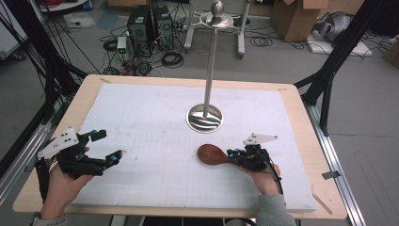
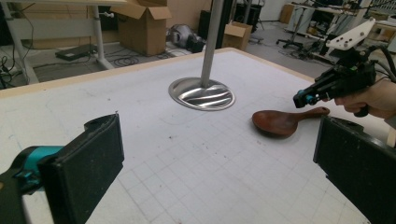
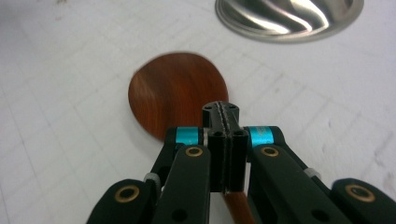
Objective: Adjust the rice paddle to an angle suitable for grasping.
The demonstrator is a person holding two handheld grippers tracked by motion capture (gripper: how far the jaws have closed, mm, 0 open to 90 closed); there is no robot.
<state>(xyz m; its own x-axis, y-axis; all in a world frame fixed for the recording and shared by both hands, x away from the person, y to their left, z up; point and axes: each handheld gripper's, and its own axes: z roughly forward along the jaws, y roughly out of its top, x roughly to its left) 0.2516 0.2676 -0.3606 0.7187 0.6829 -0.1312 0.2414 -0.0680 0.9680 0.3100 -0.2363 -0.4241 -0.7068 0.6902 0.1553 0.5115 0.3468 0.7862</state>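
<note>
Your left gripper [image 1: 109, 147] sits at the left of the white gridded surface [image 1: 155, 188], held in your left hand [image 1: 63, 181]. Its fingers [image 2: 88, 170] are released, spread wide with nothing between them; in the left gripper view only bare mat lies in the gap. Ahead of those fingers and off toward their right, well apart from them, lies the wooden spoon [image 1: 212, 155].

Moving right, the metal stand [image 1: 205, 117] has its round polished base flat on the surface and its thin pole upright. It stands beyond the spoon's bowl, near it but not touching. From your right fingers it sits ahead and a little to the right.

The spoon lies flat on the surface with its round bowl [image 3: 177, 100] pointing away from your right fingers and its handle running back between them.

Your right gripper [image 1: 232, 154] is at the right, held in your right hand [image 1: 263, 176] close to the near edge. Its fingers [image 3: 219, 140] are clenched on the spoon's handle, pads pressed together just behind the bowl, with the reddish handle showing below them in the right gripper view. The gripper is low and nearly level over the surface.
</note>
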